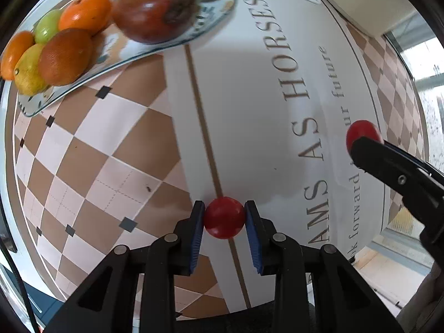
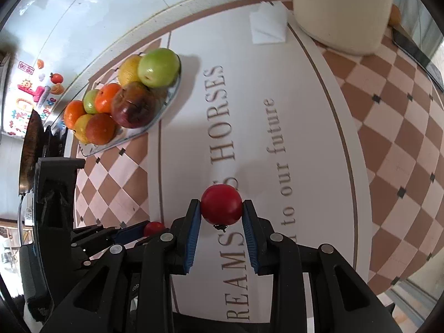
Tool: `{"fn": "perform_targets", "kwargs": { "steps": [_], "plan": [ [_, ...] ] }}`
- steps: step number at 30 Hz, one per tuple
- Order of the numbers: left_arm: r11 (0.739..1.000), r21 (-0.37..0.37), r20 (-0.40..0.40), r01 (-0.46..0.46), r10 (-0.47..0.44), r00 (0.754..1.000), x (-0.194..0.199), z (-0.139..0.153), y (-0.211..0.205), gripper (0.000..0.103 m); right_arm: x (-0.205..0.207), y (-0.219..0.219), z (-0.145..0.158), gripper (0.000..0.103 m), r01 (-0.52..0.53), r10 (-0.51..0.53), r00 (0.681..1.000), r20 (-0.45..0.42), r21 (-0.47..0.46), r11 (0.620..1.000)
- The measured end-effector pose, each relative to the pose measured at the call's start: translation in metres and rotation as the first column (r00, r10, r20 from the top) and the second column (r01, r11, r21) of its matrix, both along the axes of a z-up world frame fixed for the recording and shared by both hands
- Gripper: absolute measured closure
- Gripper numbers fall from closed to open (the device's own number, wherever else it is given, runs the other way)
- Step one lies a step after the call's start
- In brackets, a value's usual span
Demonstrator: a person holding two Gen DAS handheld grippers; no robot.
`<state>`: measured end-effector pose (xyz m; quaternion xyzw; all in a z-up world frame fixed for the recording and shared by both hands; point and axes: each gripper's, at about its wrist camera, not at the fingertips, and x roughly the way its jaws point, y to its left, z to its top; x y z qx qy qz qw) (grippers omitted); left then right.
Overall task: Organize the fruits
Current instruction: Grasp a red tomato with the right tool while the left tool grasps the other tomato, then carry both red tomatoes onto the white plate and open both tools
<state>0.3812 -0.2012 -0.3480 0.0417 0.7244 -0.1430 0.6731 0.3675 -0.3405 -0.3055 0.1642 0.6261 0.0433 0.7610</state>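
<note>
Left gripper (image 1: 224,217): clamped on a small red tomato (image 1: 224,217), blue pads touching both sides. It points down at the tabletop (image 1: 249,97), over the brown stripe at the edge of the white printed panel. Can't tell whether that tomato is touching the cloth or just off it.

Right gripper (image 2: 221,205): clamped on a second red tomato (image 2: 221,204), pads on both sides, dried calyx visible on its near side. Held over the white panel, above the lettering. In the left wrist view the same tomato (image 1: 363,134) shows at the right, at the tip of the right gripper, well apart from the left one. In the right wrist view the left gripper's tomato (image 2: 153,228) sits low left, just beside the right gripper's fingers.

Glass plate (image 2: 169,97) of fruit is far left on the tabletop, partly on the checkered cloth. On it:
- green apple (image 2: 158,67) at the far end, yellow fruit (image 2: 129,70) beside it
- dark red apple (image 2: 133,105) with brown patches in the middle
- oranges (image 2: 106,97), a small green fruit (image 2: 90,101) and a lemon (image 2: 82,127) at the near-left end

Fruit is piled touching.

Also on the tabletop: folded white paper (image 2: 267,25) at the far side, cream cylindrical container (image 2: 341,11) to its right.
</note>
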Motion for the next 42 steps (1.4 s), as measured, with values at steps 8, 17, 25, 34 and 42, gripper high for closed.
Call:
{"fn": "perform_targets", "kwargs": {
  "steps": [8,17,25,34,42],
  "plan": [
    [0.976,-0.099,-0.013,-0.196,0.196,0.981,0.031,0.027,0.063,0.077,0.018,0.009,0.011,0.070,-0.017,0.016,0.999,0.030,0.035,0.999],
    [0.852,-0.243,-0.095,-0.465,0.456,0.885,0.069,0.053,0.136,0.076,0.045,0.037,0.010,0.070,-0.068,0.063,0.997,0.045,0.120,0.990],
    [0.685,-0.302,-0.174,-0.663,0.645,0.744,0.099,0.048,0.197,0.076,0.087,0.093,0.000,0.070,-0.128,0.120,0.992,0.049,0.231,0.964],
    [0.563,-0.321,-0.239,-0.762,0.730,0.640,0.103,0.036,0.241,0.076,0.094,0.124,-0.009,0.070,-0.176,0.174,0.984,0.032,0.240,0.955],
    [0.478,-0.343,-0.315,-0.809,0.753,0.578,0.100,0.020,0.244,0.076,0.103,0.065,-0.012,0.070,-0.061,0.061,0.998,0.009,0.202,0.978]
  ]
}}
